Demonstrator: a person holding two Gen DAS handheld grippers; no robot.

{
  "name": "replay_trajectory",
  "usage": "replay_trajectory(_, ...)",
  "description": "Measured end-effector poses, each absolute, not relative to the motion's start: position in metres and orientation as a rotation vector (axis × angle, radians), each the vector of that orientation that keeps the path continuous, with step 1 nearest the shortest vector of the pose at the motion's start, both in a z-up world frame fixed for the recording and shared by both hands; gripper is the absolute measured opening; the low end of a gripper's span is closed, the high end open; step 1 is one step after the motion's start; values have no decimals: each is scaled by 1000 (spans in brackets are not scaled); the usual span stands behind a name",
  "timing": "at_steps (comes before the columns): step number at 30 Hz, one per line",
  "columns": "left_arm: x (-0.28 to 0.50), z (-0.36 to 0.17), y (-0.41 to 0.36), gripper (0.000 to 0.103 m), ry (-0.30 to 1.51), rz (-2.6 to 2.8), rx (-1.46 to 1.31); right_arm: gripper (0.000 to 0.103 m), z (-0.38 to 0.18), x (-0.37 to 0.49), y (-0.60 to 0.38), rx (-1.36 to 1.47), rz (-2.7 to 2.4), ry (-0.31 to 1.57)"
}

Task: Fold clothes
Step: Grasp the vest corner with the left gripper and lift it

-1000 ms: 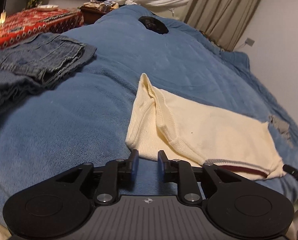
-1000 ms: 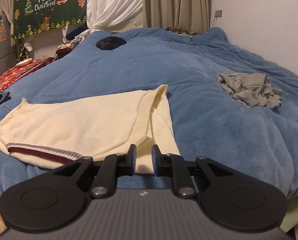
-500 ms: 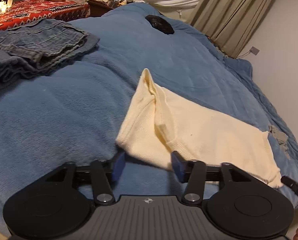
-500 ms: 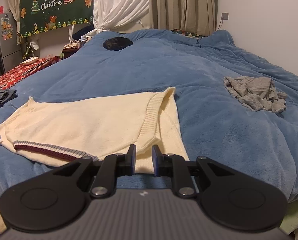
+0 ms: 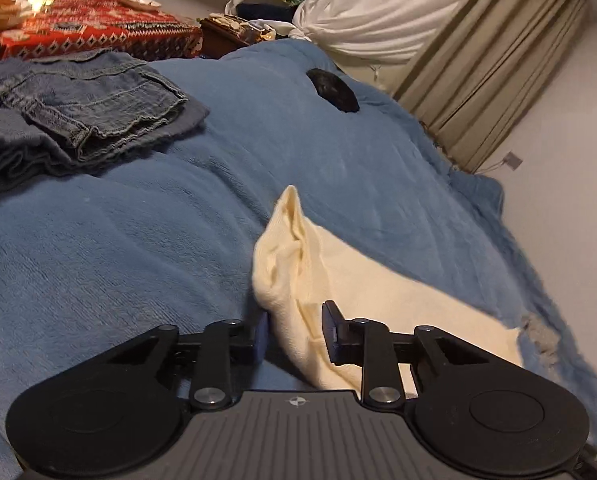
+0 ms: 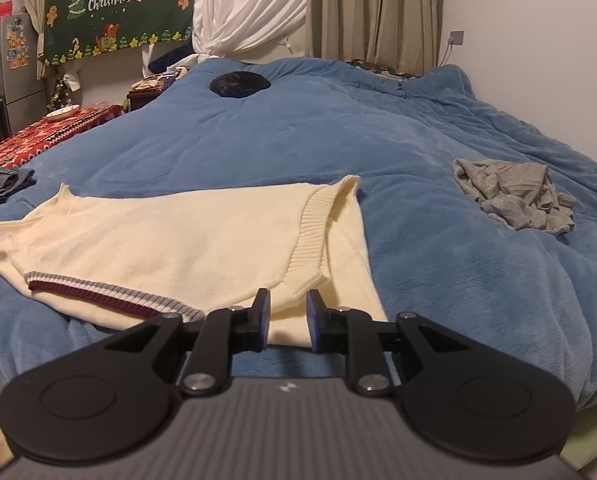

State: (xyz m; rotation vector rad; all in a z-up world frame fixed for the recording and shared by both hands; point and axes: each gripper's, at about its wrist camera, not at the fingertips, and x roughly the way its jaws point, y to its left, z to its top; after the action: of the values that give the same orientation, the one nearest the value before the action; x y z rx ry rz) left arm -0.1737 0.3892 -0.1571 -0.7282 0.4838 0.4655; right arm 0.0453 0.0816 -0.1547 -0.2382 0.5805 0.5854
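Note:
A cream knit sweater [image 5: 378,300] with a red and grey striped hem [image 6: 110,292] lies spread on the blue bed blanket [image 6: 338,140]. My left gripper [image 5: 294,332] is closing on its near left corner. The cloth is bunched up and fills the gap between the pads. At the other end of the sweater [image 6: 178,240], my right gripper [image 6: 288,320] has the near edge between its jaws. These jaws are easing open, with cloth still across the gap. A black tip of the left gripper shows at the right wrist view's left edge.
Folded jeans [image 5: 78,108] lie at the left of the bed. A crumpled grey garment [image 6: 514,196] lies to the right, and a black round object [image 6: 240,82] rests far back. A red patterned table [image 5: 78,36] stands left of the bed; curtains and a wall stand behind.
My left gripper opened wide, moved over the sweater's corner and closed on it, and the cloth now bunches up between its jaws. The right gripper stayed where it was.

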Motion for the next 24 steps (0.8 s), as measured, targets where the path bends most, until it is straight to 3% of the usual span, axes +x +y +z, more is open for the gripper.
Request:
replay_trajectory(3, -162, -157, 388, 18, 503, 478, -674, 21, -155, 45, 85, -235, 595, 581)
replay_trajectory(4, -158, -156, 387, 15, 504, 474, -663, 21, -154, 45, 85, -231, 596, 581)
replay_trajectory(5, -155, -155, 387, 6, 505, 463, -654, 21, -154, 44, 85, -229, 597, 578)
replay_trajectory(17, -118, -89, 275, 6, 407, 157, -130, 22, -145, 44, 69, -196, 569, 551)
replay_trajectory(24, -69, -147, 220, 6, 595, 8, 16, 22, -143, 42, 65, -172, 590, 549)
